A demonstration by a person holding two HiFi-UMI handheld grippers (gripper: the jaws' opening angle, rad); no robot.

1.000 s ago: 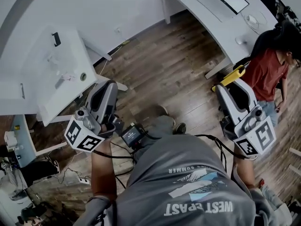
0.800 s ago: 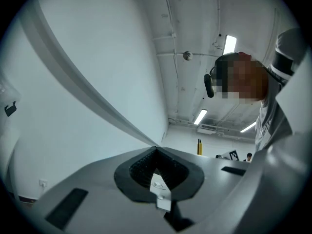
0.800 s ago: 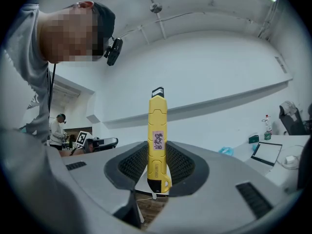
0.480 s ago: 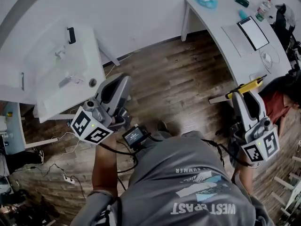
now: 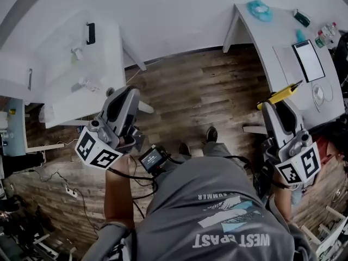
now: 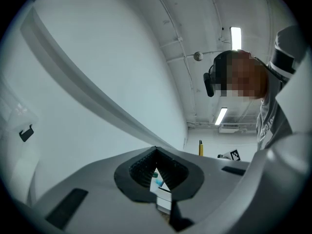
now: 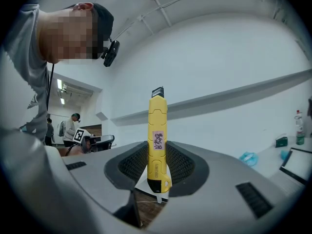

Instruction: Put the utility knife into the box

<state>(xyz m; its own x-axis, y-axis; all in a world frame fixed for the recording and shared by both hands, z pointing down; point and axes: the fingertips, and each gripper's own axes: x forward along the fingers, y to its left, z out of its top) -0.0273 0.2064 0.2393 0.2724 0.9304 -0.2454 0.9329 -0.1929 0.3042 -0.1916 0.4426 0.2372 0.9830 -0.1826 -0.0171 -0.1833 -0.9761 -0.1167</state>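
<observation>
The yellow utility knife stands upright between the pads of my right gripper, which is shut on its lower end. In the head view the knife sticks out forward past the right gripper, held above the wooden floor near a white desk. My left gripper is shut with nothing in it, and hangs beside the corner of a white table. In the left gripper view its jaws meet and point at a white wall. I cannot make out a box in any view.
A white table at the left carries a black object and small items. The white desk at the right holds a tablet, a teal object and bottles. Wooden floor lies between them. Another person stands far off.
The head view has swung: the white table and the desk have shifted, and a seated person in red has left view. Both grippers moved along, with the knife still held in the right.
</observation>
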